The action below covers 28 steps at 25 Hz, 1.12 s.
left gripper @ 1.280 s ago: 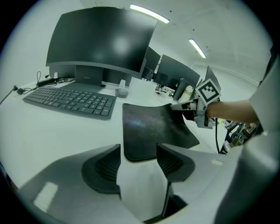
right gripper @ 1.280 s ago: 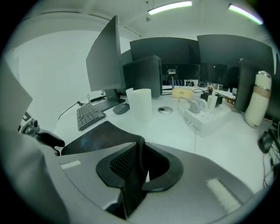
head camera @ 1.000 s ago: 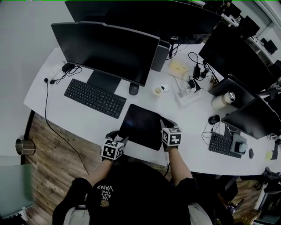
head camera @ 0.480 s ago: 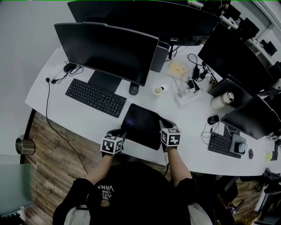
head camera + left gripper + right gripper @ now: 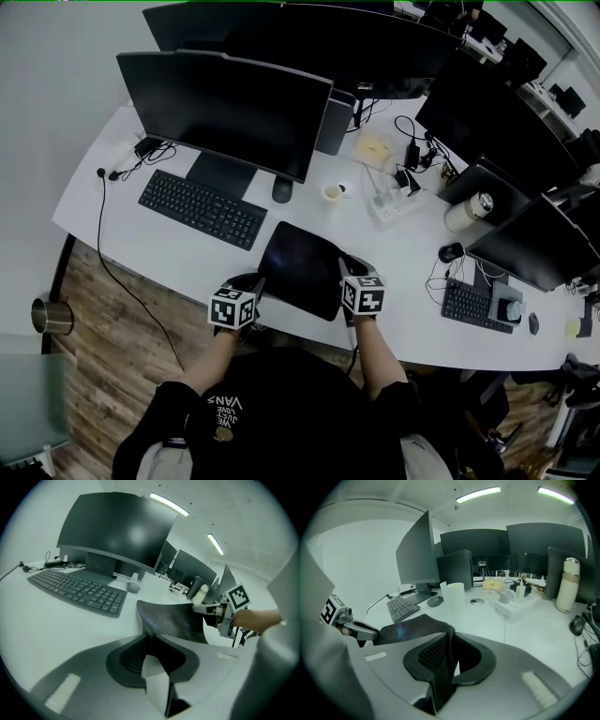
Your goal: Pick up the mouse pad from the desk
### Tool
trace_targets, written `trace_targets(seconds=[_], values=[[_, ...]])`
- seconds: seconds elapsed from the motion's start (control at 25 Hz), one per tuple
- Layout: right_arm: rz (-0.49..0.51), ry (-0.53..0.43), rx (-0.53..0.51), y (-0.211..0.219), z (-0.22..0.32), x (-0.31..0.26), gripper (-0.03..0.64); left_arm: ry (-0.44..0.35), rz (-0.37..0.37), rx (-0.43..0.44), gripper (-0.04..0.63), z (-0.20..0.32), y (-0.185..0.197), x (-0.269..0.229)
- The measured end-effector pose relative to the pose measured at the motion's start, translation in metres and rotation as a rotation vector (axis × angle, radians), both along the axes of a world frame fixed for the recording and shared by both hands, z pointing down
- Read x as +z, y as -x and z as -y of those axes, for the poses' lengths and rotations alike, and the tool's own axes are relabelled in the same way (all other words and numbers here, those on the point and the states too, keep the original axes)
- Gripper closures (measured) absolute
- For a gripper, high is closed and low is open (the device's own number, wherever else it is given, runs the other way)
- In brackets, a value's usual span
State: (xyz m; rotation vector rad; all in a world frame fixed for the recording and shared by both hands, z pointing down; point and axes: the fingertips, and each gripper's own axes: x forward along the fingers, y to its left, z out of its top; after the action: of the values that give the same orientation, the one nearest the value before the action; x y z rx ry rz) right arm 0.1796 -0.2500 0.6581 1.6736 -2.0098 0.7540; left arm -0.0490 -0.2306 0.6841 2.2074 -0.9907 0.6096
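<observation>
Fingers (image 5: pixel 133 657) of left gripper (image 5: pixel 151 637) just closing on mouse pad (image 5: pixel 300 267) near-left corner, right gripper (image 5: pixel 451 637) clamping near-right corner

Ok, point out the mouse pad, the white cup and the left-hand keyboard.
mouse pad (image 5: pixel 300 267), head view, its dark top.
white cup (image 5: pixel 455 596), right gripper view, its side wall.
left-hand keyboard (image 5: pixel 202 208), head view, middle keys.

Two keyboards (image 5: pixel 201 208) (image 5: pixel 466 306), one mouse pad (image 5: pixel 302 269) and one flask (image 5: pixel 469 212) show on the desk (image 5: pixel 187 264).
</observation>
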Motion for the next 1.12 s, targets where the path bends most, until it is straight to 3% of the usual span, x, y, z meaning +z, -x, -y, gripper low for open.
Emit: trace_targets(seconds=[0.6, 1.12], values=[[0.046, -0.057, 0.012, 0.003, -0.051, -0.027, 0.568, -0.146, -0.043, -0.009, 0.546, -0.025, 0.002, -0.047], [0.124, -0.194, -0.009, 0.013, -0.09, -0.084, 0.57, -0.281, -0.08, -0.094, 0.548, -0.062, 0.024, -0.099]])
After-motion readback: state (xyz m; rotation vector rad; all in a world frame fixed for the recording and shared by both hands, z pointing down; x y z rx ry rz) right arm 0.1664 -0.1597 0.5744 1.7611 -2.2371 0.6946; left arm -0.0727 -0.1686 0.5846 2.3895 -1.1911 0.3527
